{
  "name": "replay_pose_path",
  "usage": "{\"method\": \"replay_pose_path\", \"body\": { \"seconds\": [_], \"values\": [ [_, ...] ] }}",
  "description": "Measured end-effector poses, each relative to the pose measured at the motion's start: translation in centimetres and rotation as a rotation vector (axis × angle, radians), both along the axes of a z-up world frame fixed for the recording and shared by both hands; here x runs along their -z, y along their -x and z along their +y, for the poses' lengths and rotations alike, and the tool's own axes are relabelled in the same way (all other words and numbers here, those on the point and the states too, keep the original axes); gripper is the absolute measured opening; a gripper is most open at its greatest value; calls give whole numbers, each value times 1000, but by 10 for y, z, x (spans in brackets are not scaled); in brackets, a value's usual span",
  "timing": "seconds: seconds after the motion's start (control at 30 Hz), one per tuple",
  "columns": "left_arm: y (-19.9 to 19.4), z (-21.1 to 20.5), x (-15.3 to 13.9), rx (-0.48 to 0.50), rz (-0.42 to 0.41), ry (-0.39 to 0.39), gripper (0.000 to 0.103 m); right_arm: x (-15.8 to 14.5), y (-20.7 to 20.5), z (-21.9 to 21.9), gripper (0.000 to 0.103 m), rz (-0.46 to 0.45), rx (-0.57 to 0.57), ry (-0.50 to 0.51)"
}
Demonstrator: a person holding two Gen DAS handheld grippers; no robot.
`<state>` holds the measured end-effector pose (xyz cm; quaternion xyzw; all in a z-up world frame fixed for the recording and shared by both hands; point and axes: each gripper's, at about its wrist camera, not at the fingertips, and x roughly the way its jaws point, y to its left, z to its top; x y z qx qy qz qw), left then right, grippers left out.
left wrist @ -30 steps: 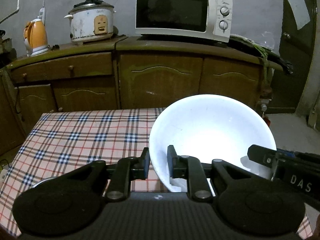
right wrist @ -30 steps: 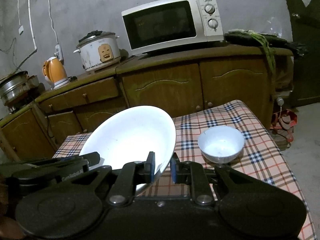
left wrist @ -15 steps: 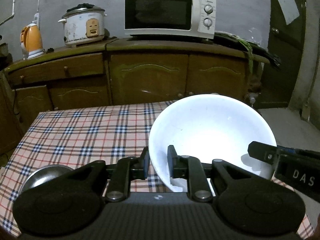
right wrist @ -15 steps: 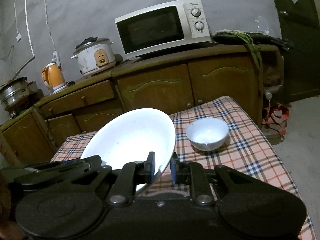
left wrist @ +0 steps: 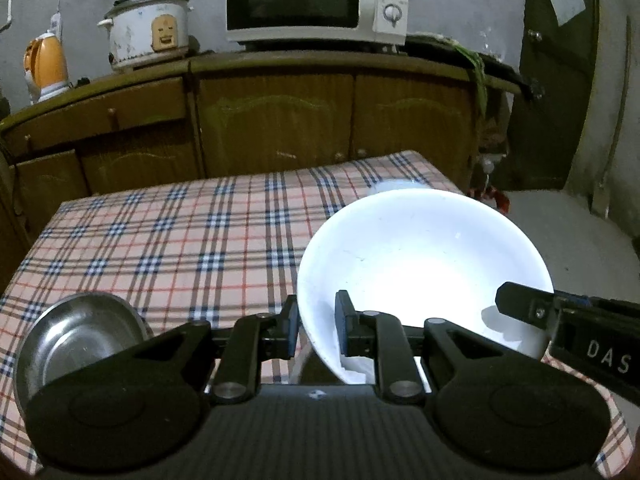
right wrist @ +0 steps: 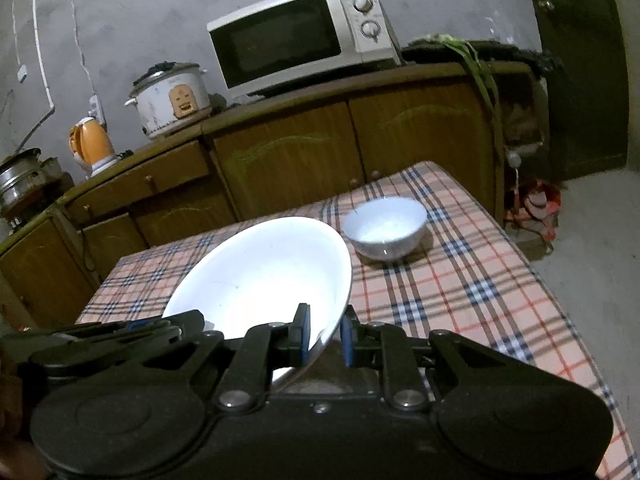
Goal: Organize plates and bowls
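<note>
White big bowl [left wrist: 420,264] sits centre-right of frame; left gripper [left wrist: 317,326] & right gripper [right wrist: 325,334] both clamped on its rim, opposite sides.

Both claws carried the large white bowl [left wrist: 420,264] lower and forward over the checked counter [left wrist: 168,240]. A steel bowl [left wrist: 76,336] entered the left view; the small white bowl [right wrist: 386,226] appeared nearer.

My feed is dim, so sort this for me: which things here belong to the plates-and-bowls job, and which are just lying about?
Job:
large white bowl, clamped at its rim by both tools
small white bowl on the checked tablecloth
steel bowl

Lying about:
microwave
rice cooker
orange kettle
steel pot
</note>
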<state>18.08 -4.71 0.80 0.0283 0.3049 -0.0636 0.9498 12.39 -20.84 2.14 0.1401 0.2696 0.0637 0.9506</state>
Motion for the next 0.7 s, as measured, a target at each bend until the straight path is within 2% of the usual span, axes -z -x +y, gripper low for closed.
{"method": "replay_pose_path", "body": {
  "seconds": [0.7],
  "values": [
    [0,0,54,8,105,-68,19,67,-5,4,21,136,-11,-13]
  ]
}}
